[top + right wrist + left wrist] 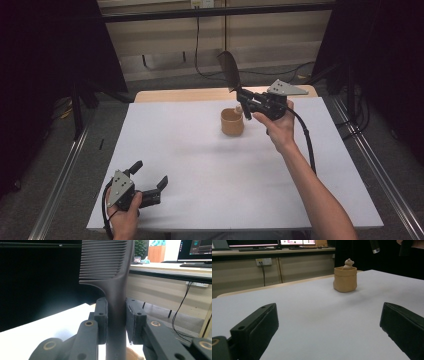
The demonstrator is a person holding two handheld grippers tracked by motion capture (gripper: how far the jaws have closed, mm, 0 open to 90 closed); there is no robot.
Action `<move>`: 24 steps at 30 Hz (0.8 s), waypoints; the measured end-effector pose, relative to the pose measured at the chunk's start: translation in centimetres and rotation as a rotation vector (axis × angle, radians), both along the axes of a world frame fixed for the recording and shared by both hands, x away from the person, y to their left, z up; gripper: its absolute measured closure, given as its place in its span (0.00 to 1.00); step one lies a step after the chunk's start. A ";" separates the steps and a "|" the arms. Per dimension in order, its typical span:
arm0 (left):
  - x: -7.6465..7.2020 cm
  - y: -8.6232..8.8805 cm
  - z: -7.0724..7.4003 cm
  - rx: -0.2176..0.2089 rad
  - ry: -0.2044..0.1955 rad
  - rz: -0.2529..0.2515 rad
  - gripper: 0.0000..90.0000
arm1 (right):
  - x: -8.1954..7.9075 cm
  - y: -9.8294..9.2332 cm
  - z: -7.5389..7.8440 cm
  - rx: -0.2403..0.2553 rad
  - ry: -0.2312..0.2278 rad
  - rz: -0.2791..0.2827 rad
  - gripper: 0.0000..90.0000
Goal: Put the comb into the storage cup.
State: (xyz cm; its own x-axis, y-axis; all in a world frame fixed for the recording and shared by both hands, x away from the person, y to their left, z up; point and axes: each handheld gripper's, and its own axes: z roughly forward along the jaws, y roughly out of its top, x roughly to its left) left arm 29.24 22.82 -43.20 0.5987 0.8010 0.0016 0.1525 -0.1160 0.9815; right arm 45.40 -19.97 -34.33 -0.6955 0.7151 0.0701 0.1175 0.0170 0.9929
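A dark comb (pixel 229 70) is held upright above the table's far side, its handle clamped between the jaws of my right gripper (pixel 243 98). In the right gripper view the comb (pixel 110 270) rises between the two pads, teeth pointing left. Just below and left of that gripper stands a tan pot (pixel 232 122) with a small bear figure (pixel 348 263) poking out of its top; the pot (pixel 345 280) also shows ahead in the left gripper view. My left gripper (pixel 150 179) rests near the table's front left corner, open, with nothing between its fingers.
A white sheet (pixel 200 170) covers the table, with a wooden edge (pixel 180 94) at the far side. Dark curtains and metal frame rails flank both sides. A cable (pixel 306 135) trails from the right gripper along the forearm.
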 end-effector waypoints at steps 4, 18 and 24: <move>0.0 0.0 0.0 -0.006 -0.002 0.001 0.02 | 0.5 0.3 -0.1 0.002 0.003 -0.007 0.81; -0.1 0.0 0.0 -0.003 -0.003 -0.004 0.02 | 2.2 1.4 -0.8 -0.022 0.015 -0.009 0.81; -0.1 0.0 0.0 -0.004 -0.005 -0.005 0.02 | 3.0 1.8 -1.3 -0.052 0.036 -0.012 0.81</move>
State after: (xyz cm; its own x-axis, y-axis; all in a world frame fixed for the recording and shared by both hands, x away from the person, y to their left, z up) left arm 29.18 22.83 -43.15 0.6027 0.7980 0.0010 0.1473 -0.1125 0.9827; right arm 48.37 -18.14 -35.62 -0.6844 0.7268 0.0574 0.1539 0.0671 0.9858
